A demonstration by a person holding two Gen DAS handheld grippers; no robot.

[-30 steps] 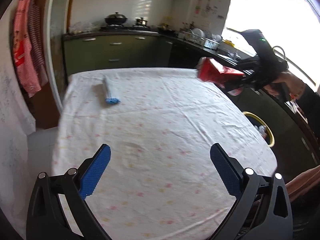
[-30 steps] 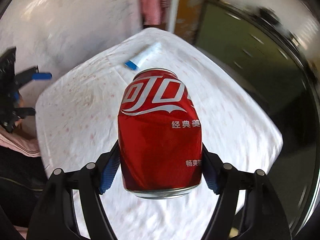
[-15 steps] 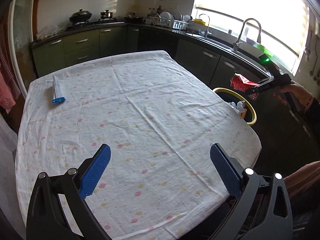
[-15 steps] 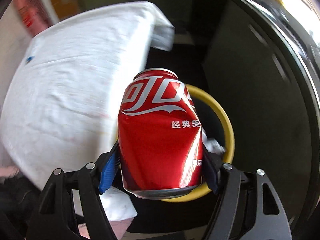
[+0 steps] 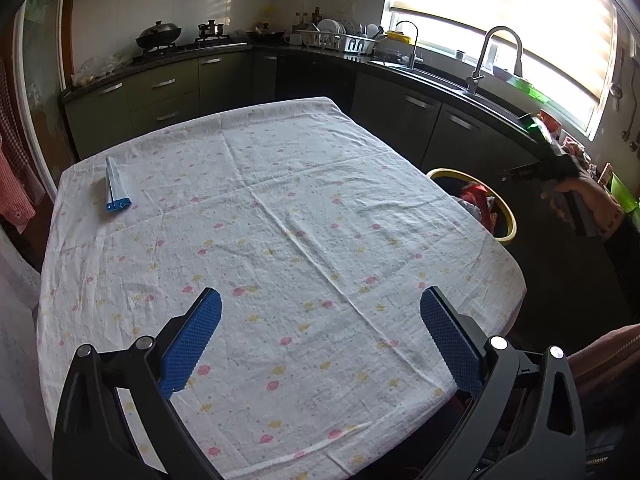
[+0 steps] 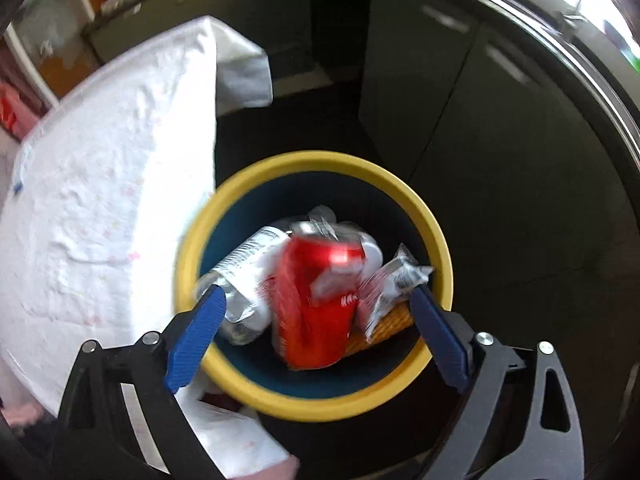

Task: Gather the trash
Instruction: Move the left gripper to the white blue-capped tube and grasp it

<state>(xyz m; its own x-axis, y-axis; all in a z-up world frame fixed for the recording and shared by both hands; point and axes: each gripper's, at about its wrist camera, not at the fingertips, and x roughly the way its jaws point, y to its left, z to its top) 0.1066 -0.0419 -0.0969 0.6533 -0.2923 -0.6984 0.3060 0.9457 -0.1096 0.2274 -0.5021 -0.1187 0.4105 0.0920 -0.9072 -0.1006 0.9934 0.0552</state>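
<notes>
- You are in a kitchen with dark green cabinets (image 5: 168,92) along the far wall, a sink tap (image 5: 498,54) under a bright window on the right, and a table under a white cloth with small pink and yellow flowers (image 5: 280,240) filling the middle.
- On the far left part of that cloth lies a flattened white tube with a blue end (image 5: 115,186), alone and well apart from both of your grippers.
- Your left gripper (image 5: 320,334) hovers over the near edge of the table with its blue-padded jaws spread wide and only cloth showing between them.
- Just beyond the table's right edge stands a round bin with a yellow rim and dark blue inside (image 6: 442,248); from the left wrist view its rim (image 5: 510,220) peeks out past the cloth.
- Your right hand (image 5: 588,204) holds the right gripper (image 6: 316,316) pointing down over the bin, its jaws opening, and neither pad touches anything.
- The dented red drink can (image 6: 316,300) is blurred and lies inside the bin, free of the pads.
- It rests among a crushed clear plastic bottle with a white label (image 6: 240,276) on the left and a crinkled foil wrapper (image 6: 394,284) on the right.
</notes>
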